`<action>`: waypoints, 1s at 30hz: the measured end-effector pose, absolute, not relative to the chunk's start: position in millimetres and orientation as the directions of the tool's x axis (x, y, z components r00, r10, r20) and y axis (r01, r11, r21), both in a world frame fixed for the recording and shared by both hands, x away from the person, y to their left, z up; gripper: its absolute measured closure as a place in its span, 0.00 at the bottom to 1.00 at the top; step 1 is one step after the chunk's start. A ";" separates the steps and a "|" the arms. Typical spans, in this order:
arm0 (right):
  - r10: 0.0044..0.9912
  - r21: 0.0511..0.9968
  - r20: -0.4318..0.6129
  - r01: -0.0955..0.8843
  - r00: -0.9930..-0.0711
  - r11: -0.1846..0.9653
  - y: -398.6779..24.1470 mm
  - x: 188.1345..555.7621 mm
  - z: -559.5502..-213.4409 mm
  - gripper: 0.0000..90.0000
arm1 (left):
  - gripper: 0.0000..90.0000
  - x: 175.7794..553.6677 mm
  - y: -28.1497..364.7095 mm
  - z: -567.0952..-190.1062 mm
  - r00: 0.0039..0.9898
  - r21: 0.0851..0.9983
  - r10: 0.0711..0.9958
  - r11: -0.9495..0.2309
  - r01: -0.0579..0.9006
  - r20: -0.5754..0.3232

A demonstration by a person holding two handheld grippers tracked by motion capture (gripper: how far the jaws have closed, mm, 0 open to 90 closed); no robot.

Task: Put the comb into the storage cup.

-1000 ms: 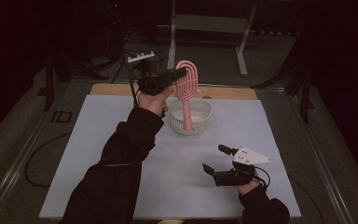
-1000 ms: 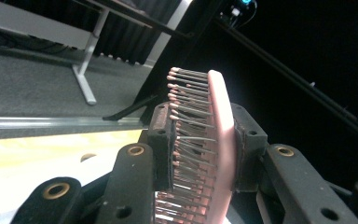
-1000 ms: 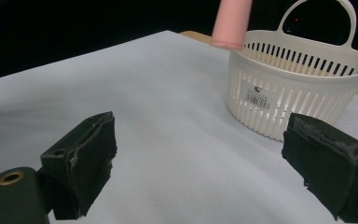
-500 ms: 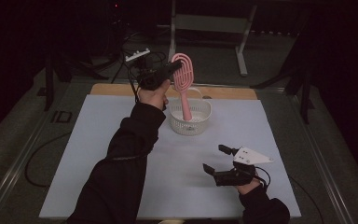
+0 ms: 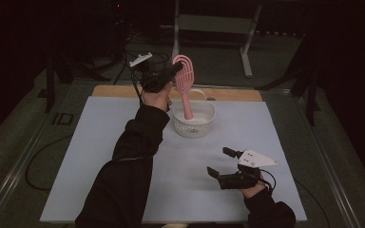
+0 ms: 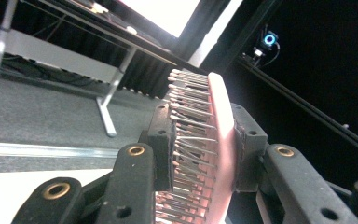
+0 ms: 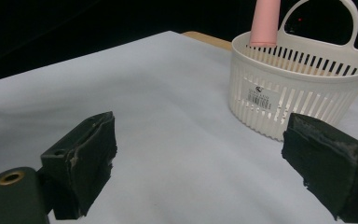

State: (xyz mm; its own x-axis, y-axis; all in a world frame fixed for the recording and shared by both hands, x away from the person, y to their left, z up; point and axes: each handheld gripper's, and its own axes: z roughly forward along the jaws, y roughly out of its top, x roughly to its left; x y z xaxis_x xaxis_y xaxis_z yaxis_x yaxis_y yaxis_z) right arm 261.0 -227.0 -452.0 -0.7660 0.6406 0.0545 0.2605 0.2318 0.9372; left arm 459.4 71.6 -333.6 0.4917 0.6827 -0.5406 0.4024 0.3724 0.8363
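Note:
A pink hairbrush (image 5: pixel 185 80) stands nearly upright with its handle end inside a white slotted basket (image 5: pixel 194 124) on the white mat. My left gripper (image 5: pixel 173 73) is shut on the brush head, and in the left gripper view the pads clamp the brush (image 6: pixel 216 140) from both sides, bristles facing left. My right gripper (image 5: pixel 220 164) rests low over the mat near the front right, open with nothing between its jaws. In the right gripper view the basket (image 7: pixel 298 88) sits ahead with the pink handle (image 7: pixel 265 23) reaching into it.
The white mat (image 5: pixel 90 156) covers most of the table, with a wooden strip (image 5: pixel 119 91) along its far edge. A metal stand (image 5: pixel 244 42) and cables lie on the dark floor behind the table.
My left gripper has carried the brush slightly down and toward the basket, so the handle sits lower inside it. The right gripper has stayed put.

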 end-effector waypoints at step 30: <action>0.644 0.932 0.057 0.271 -0.763 0.239 -228.1 262.8 -454.4 0.11 | 0.75 468.6 78.8 -387.7 0.423 0.823 0.716 0.399 0.403 -0.555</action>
State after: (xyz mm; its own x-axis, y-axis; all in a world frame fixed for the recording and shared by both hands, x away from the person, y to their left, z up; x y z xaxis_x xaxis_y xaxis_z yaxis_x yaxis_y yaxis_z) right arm 262.8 -228.1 -454.4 -0.7629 0.6441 0.0566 0.2711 0.2392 0.9323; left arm 468.6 78.8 -387.7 0.4234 0.7164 -0.5546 0.4029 0.3994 0.8235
